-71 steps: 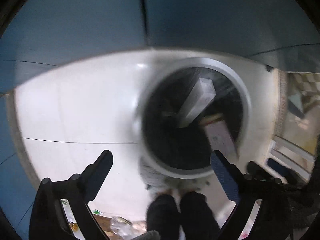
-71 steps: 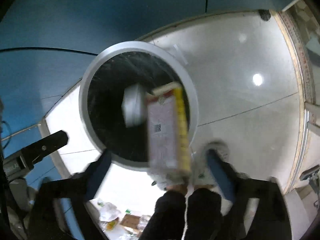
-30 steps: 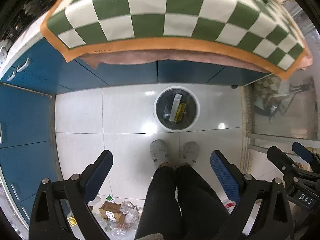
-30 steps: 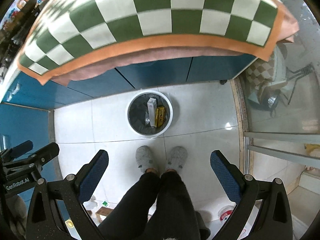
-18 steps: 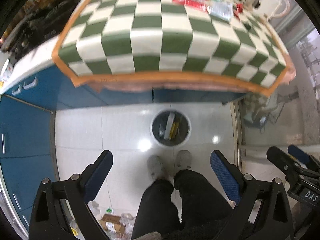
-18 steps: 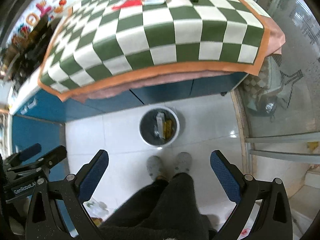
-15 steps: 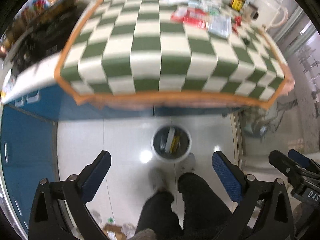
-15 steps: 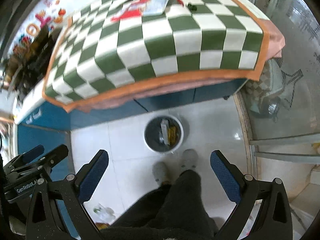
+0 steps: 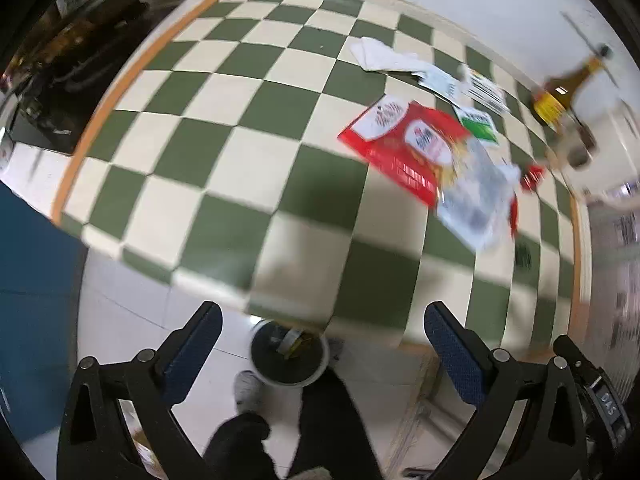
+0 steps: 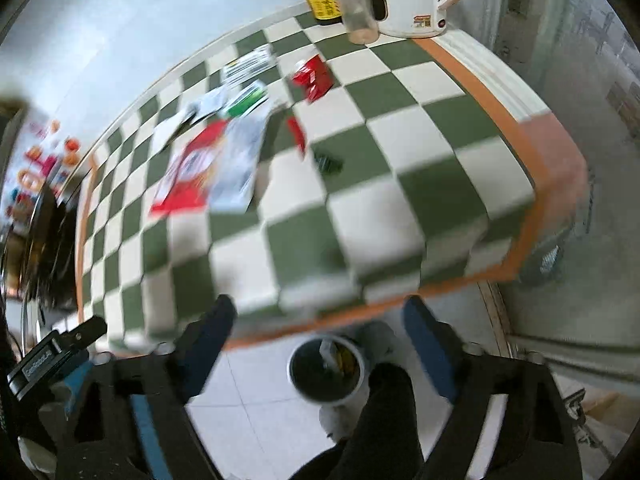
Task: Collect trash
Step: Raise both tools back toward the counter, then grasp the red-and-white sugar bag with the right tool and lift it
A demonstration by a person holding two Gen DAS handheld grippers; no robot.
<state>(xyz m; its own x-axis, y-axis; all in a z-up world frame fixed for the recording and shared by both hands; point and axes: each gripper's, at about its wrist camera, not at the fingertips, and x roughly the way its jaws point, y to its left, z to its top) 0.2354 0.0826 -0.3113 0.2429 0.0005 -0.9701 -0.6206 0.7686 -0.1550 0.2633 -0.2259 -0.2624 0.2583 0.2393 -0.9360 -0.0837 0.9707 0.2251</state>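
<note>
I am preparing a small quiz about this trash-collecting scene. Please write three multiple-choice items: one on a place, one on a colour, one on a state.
1. Where is the trash bin?
A. on the table
B. on the floor by the table edge
C. on a chair

2. What colours is the tablecloth?
A. green and cream checks
B. plain blue
C. red stripes

3. How is the left hand-held gripper?
A. shut on a wrapper
B. shut, holding nothing
C. open, holding nothing

Key: 1 B, the bin stands on white tiles under the cloth's edge. 2 A, checks with an orange border. 3 C, the fingers stand wide apart with nothing between them.
</note>
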